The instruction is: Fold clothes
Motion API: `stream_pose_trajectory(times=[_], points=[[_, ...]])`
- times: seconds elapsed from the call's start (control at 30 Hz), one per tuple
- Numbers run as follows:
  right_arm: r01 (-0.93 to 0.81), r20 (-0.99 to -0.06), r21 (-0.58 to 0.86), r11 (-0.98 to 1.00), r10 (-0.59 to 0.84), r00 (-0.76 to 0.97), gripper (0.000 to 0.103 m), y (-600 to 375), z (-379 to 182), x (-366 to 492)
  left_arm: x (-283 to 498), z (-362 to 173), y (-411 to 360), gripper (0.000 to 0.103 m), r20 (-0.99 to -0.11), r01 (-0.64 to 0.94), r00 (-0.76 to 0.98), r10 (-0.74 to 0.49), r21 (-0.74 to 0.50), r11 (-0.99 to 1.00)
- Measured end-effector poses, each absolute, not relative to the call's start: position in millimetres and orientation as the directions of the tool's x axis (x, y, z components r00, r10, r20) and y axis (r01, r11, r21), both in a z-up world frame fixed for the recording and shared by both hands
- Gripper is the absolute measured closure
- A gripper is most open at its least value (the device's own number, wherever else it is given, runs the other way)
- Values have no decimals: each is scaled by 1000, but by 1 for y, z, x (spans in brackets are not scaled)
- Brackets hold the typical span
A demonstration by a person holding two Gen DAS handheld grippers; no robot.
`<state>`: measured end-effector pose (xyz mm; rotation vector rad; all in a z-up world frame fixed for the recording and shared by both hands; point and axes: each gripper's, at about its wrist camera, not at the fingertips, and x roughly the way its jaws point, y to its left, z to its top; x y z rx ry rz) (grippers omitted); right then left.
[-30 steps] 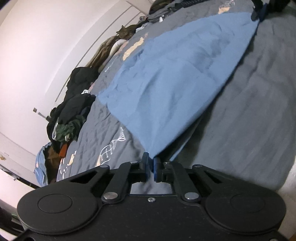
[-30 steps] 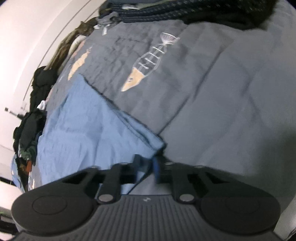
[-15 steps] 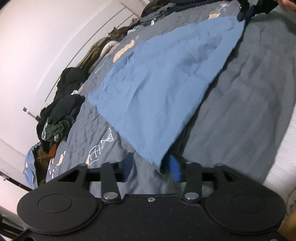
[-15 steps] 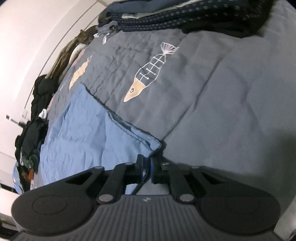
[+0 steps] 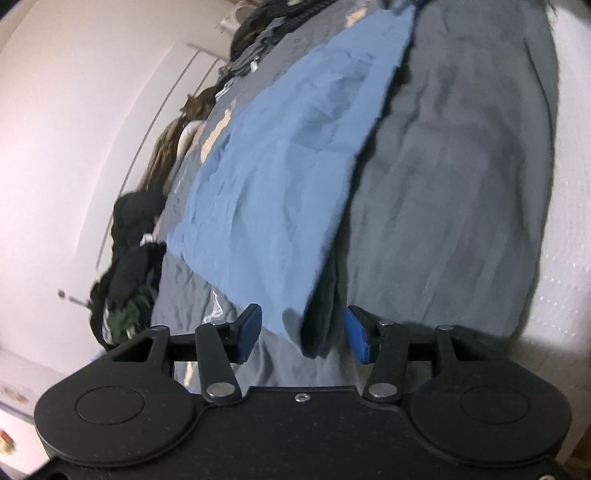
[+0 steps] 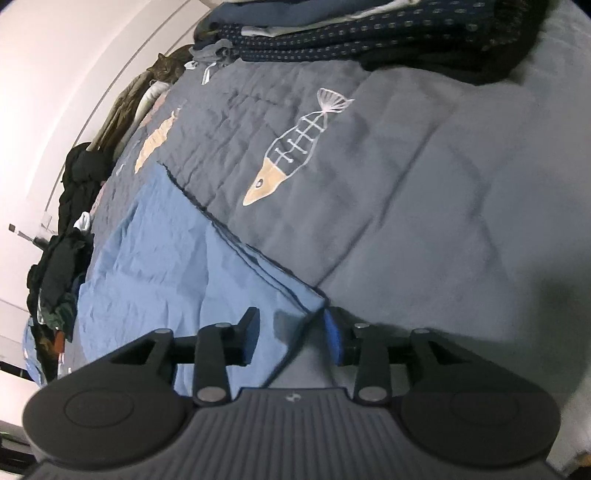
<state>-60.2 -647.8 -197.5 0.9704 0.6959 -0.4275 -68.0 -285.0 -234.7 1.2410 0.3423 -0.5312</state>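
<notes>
A light blue cloth [image 5: 280, 177] lies spread flat on a grey quilt [image 5: 461, 206] with fish prints; it also shows in the right wrist view [image 6: 166, 266]. My left gripper [image 5: 303, 334] is open, its blue pads either side of the cloth's near corner without holding it. My right gripper [image 6: 291, 334] is open too, with another folded corner of the cloth lying between its pads [image 6: 332, 334]. The cloth's folded edge runs diagonally up to the left.
A heap of dark clothes [image 5: 129, 266] lies along the wall side of the bed. A stack of dark patterned garments [image 6: 369, 33] sits at the far end, with a tabby cat [image 6: 168, 70] beside it. White mattress edge [image 5: 569, 184] lies at right.
Both grippers have opened and let go of the blue cloth's corners; the left opened first, the right after. The cloth now rests flat on the quilt.
</notes>
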Motion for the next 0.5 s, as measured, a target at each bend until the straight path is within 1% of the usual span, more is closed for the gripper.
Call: stream_pose_trajectory(times=[0.07,0.17,0.23,0.27,0.3,0.33,0.37,0.4,0.43,0.47,0.5], points=[[608,-697,595,525,-39,716,55,-644,-200,-53,-68,-242,-289,53,-495,530,846,-198,823,206],[594,-679,608,528,-42,733,55,-644,-202,-48,-68,-251,-295,53,-459,494,865,-204,850,181],[588,-669,621,518,-40,742,58,-645,-203,-48,-66,-254,-298,54,-449,485,869,-207,855,185],[586,-664,629,511,-38,747,65,-646,-204,-48,-65,-254,-299,58,-445,483,871,-208,855,188],[581,-658,642,501,-30,752,71,-647,-204,-48,-64,-253,-300,63,-449,487,868,-210,851,194],[576,-651,656,488,-19,759,82,-648,-206,-49,-62,-252,-301,79,-460,497,864,-207,844,202],[569,-643,673,473,-7,766,90,-650,-206,-50,-60,-252,-302,90,-470,506,860,-201,837,208],[563,-634,685,462,-1,773,92,-651,-206,-51,-59,-251,-302,91,-479,514,855,-196,831,213],[556,-625,695,456,2,780,95,-651,-205,-53,-58,-248,-302,94,-491,526,849,-196,820,226],[548,-615,705,450,3,788,96,-652,-203,-54,-57,-243,-300,97,-503,540,841,-198,807,240],[539,-602,719,438,5,799,96,-652,-201,-56,-56,-237,-299,97,-509,547,837,-204,797,256]])
